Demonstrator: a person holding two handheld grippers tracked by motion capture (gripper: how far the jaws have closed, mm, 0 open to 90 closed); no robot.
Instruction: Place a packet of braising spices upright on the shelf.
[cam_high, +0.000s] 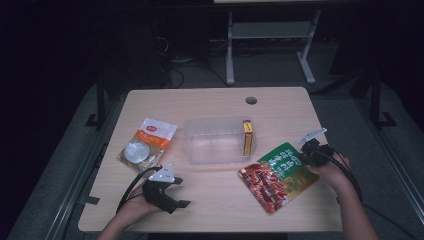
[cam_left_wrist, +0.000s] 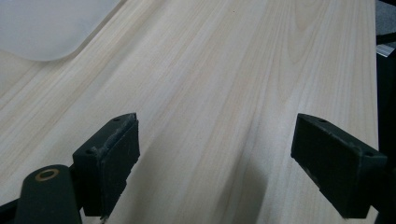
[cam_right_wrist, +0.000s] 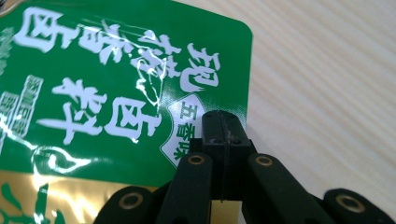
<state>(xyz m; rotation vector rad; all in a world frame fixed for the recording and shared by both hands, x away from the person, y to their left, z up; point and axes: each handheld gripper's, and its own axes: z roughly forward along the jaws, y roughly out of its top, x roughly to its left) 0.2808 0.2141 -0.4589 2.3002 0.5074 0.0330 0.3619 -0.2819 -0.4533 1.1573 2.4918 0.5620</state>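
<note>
— Green and gold, that pouch (cam_high: 278, 177) near the right front of the tabletop (cam_high: 215, 210); where does it lie exactly?

— Flat on the wood, just right of the clear plastic bin (cam_high: 216, 140), with its red pictured end toward the person and its green end toward the right gripper (cam_high: 311, 150).

— And that gripper's jaws?

— Pressed together. In the right gripper view the right gripper (cam_right_wrist: 223, 122) sits at the pouch's (cam_right_wrist: 107, 93) green edge, near the corner with the white characters. Whether the foil is pinched between the jaws or they merely rest over it, I cannot tell.

— What of the other hand?

— The left gripper (cam_high: 170, 192) is low over the near left part of the tabletop, well apart from the pouch. In the left gripper view its jaws stand wide apart with only bare wood (cam_left_wrist: 224, 93) between them, and a corner of the bin (cam_left_wrist: 46, 28) shows at upper left.

— Anything else on the tabletop?

— An orange and white packet (cam_high: 148, 142) lies left of the bin, and a small yellow box (cam_high: 247, 137) stands on edge inside the bin against its right wall.
</note>
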